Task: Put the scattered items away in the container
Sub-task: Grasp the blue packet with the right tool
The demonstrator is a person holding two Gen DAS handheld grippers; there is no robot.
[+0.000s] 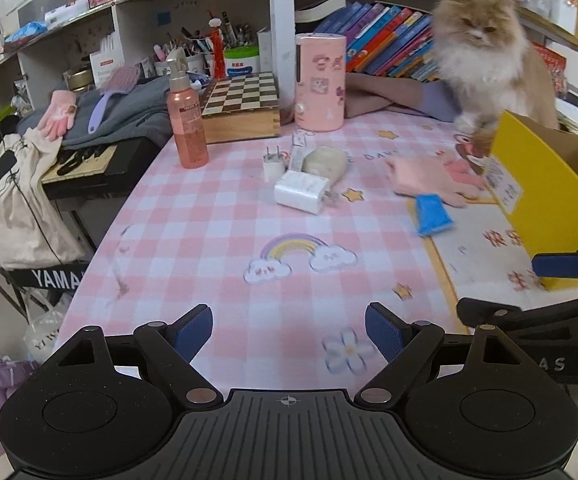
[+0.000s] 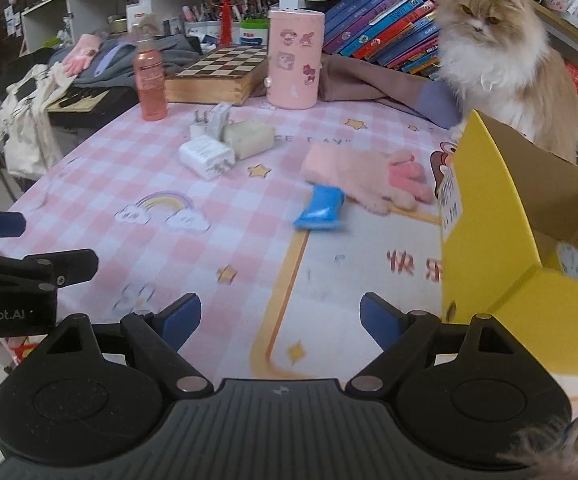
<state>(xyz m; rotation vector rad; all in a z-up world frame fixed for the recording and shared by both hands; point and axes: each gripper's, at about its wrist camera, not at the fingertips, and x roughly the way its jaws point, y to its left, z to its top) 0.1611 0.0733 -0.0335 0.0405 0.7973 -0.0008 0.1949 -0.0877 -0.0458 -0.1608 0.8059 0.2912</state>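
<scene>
Trouble is most likely coming from the fluffy cream-and-ginger cat (image 2: 501,52), which is sitting right behind the open yellow cardboard box (image 2: 501,216) with its front paws close to the rim; a paw could be swatting at anything being carried over, or tipping the light box as something drops in.

Both tools are hovering low over the near edge of the pink checked tablecloth (image 1: 217,248). The left gripper (image 1: 289,334) is standing wide apart with nothing between its blue pads, and the right gripper (image 2: 281,322) is spread just as wide and equally empty.

The scattered things are lying mid-table: a small blue foil sachet (image 2: 321,210) is touching the cuff end of a pale pink knitted glove (image 2: 369,178), whose fingers are reaching almost to the box wall. Further back, a white square wall charger (image 1: 304,192), a smaller white plug (image 1: 271,164) and a cream soap-like block (image 1: 326,161) are bunching together, so closing on one is likely nudging its neighbours.

The right tool is sitting just beside the box's near corner, so a careless swing could be shoving it. Room is opening up over the rainbow print, between the grippers and the chargers. The tall pink spray bottle (image 1: 187,120) and pink sticker-covered canister (image 1: 320,82) are standing behind, well apart from the grippers but toppling easily if someone overreaches.
</scene>
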